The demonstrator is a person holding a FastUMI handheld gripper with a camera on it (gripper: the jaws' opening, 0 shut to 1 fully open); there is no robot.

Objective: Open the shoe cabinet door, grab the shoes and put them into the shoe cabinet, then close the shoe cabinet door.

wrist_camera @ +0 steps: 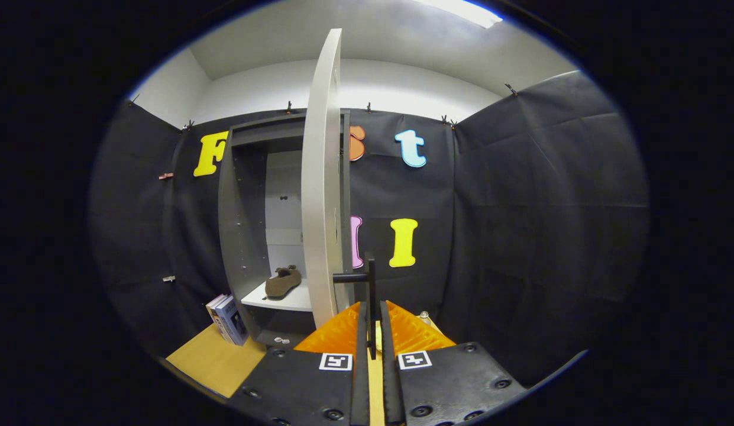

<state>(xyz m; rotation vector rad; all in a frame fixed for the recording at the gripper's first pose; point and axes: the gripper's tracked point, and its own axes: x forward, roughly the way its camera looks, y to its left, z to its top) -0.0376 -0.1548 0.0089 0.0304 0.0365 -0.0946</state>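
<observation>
Your gripper (371, 331) sits lowest and nearest, its two black fingers (361, 355) drawn close together around the thin black door handle (370, 296), which stands upright between them. Both jaws appear to press on that handle, so you are gripping it, with only a narrow slit left between the pads. Orange ridged finger backs (334, 337) flare to either side just behind the handle.

A short black bar joins the handle to the pale grey cabinet door (320, 195), which stands swung wide and is seen almost edge-on, rising tall just beside the handle on its left.

Beyond the door, the grey shoe cabinet (242, 225) stands open against the black booth wall. One brown shoe (283, 281) lies on the white shelf (281, 299) inside, low in the cabinet, just left of the door's edge and partly cut off by it.

Outside the cabinet, at its lower left corner, two books (227, 318) lean upright on the light wooden worktop (213, 361). Small pale bits (279, 340) lie at the cabinet's foot; what they are cannot be told.
</observation>
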